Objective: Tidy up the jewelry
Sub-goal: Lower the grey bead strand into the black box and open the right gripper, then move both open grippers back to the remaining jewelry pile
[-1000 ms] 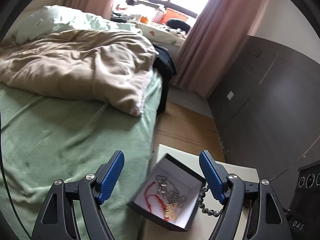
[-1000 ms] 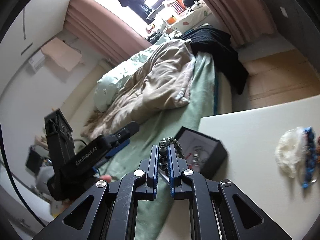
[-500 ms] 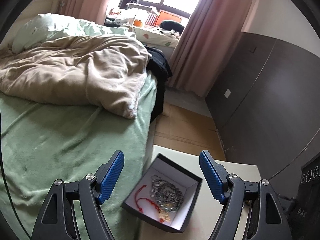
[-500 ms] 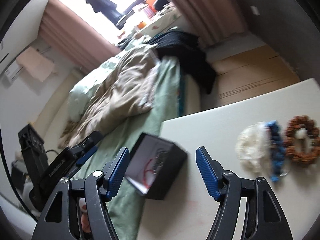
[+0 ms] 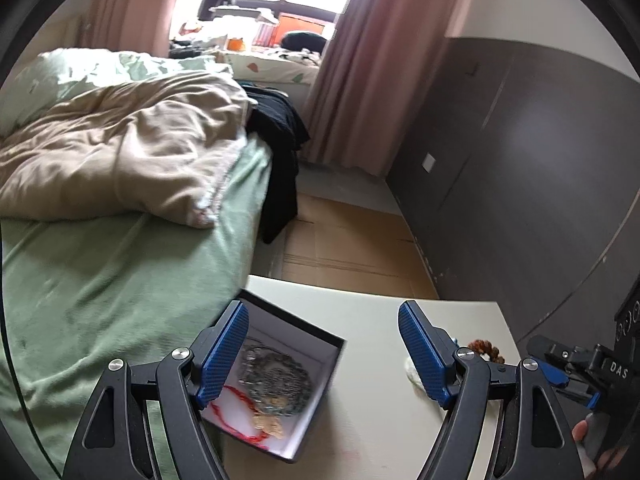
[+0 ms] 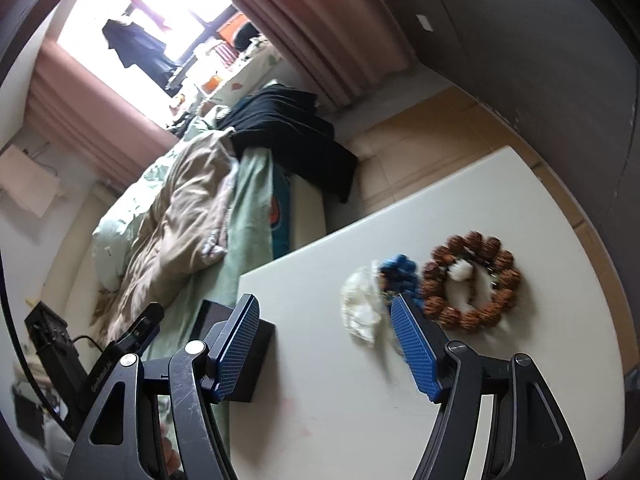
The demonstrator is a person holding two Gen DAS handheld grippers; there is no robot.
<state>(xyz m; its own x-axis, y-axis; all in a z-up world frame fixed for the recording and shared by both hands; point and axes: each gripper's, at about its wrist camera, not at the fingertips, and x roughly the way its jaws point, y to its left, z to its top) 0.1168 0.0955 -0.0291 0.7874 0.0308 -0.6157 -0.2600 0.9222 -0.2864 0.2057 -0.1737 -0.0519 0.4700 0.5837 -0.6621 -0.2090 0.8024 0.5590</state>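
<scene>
A black box with a white lining [image 5: 316, 356] sits at the left edge of the white table [image 5: 368, 412]. It holds a grey bead strand [image 5: 276, 380], a red cord [image 5: 240, 400] and a small gold charm [image 5: 268, 426]. My left gripper [image 5: 324, 354] is open above the box, empty. My right gripper [image 6: 330, 350] is open and empty over the table, with the box [image 6: 252, 356] by its left finger. A brown bead bracelet [image 6: 472, 282], blue beads [image 6: 400, 276] and a white item [image 6: 362, 306] lie ahead of it.
A bed with a green sheet [image 5: 112, 276] and a beige duvet [image 5: 116, 152] runs along the table's left side. A dark wall panel [image 5: 540, 180] stands to the right. Cardboard covers the floor [image 5: 344, 244] beyond the table.
My right gripper was shut on the grey bead strand above the box; it has opened, the strand lies in the box, and the gripper has swung right toward the bracelets.
</scene>
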